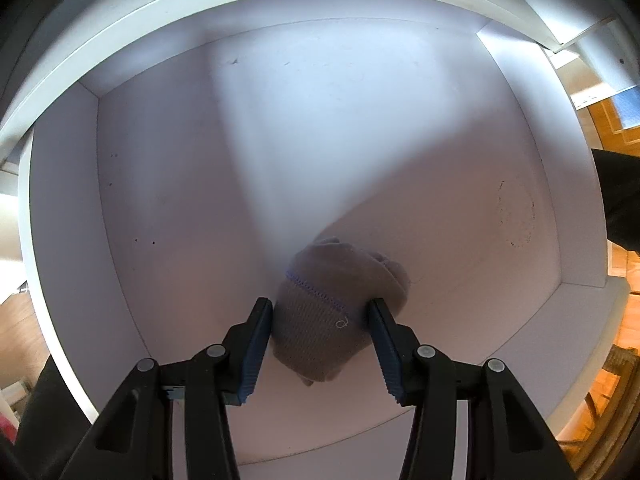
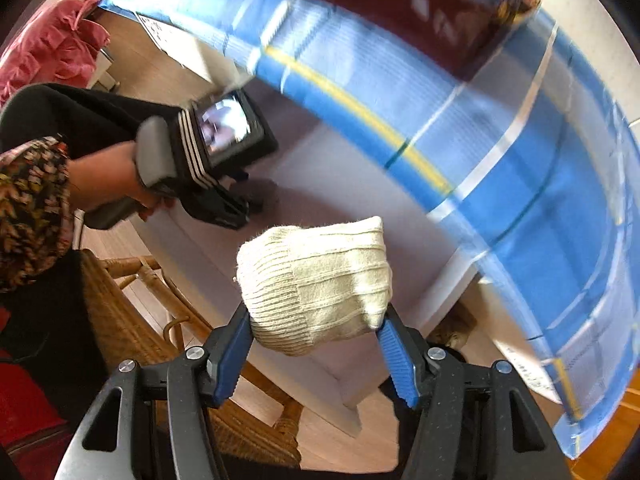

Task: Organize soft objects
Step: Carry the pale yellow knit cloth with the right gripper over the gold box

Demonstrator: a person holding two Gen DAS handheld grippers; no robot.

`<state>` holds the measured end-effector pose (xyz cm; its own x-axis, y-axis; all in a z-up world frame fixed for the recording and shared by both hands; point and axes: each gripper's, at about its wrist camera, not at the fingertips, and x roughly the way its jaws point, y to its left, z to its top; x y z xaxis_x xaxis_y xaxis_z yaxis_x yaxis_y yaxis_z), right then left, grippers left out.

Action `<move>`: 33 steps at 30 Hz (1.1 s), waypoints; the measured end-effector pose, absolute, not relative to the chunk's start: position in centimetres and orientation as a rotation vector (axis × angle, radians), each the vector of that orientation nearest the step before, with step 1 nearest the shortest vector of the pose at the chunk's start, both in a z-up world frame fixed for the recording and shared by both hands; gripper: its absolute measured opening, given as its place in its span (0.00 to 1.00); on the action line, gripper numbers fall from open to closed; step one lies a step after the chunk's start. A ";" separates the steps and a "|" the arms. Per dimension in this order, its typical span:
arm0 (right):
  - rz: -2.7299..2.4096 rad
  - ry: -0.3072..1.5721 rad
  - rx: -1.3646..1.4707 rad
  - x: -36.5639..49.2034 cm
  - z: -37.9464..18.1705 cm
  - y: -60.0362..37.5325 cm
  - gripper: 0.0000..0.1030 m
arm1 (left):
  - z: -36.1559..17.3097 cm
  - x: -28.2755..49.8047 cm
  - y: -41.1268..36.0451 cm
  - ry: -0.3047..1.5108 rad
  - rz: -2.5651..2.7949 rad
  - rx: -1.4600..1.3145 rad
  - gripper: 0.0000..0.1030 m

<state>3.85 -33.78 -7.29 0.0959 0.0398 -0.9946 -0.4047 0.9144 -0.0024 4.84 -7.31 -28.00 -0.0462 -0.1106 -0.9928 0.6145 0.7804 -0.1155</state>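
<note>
In the left wrist view my left gripper (image 1: 320,312) is shut on a rolled grey-brown sock bundle (image 1: 340,300) with blue stitching, held low inside a white drawer (image 1: 160,200). In the right wrist view my right gripper (image 2: 316,324) is shut on a rolled cream ribbed sock bundle (image 2: 316,280), held above the drawer's near side. The left gripper (image 2: 236,200) also shows there, reaching into the drawer from the left, with the grey bundle (image 2: 266,192) dimly seen at its tips.
A blue checked tablecloth (image 2: 500,140) hangs over the table edge above the drawer. A wicker chair (image 2: 132,320) stands at lower left. A pink cloth (image 2: 52,44) lies at upper left. The drawer floor (image 1: 320,120) is bare white with small specks.
</note>
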 end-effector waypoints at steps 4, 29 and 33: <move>0.331 1.401 -0.311 5.0 -3.6 -33.7 0.60 | -28.0 4.7 -7.9 1.516 -0.613 0.419 0.50; 0.192 1.275 -0.087 22.6 4.0 -33.1 0.60 | -29.9 3.3 -10.2 1.530 -0.597 0.445 0.64; 0.175 1.322 -0.106 23.6 1.7 -32.6 0.60 | -30.1 3.4 -10.6 1.536 -0.611 0.451 0.64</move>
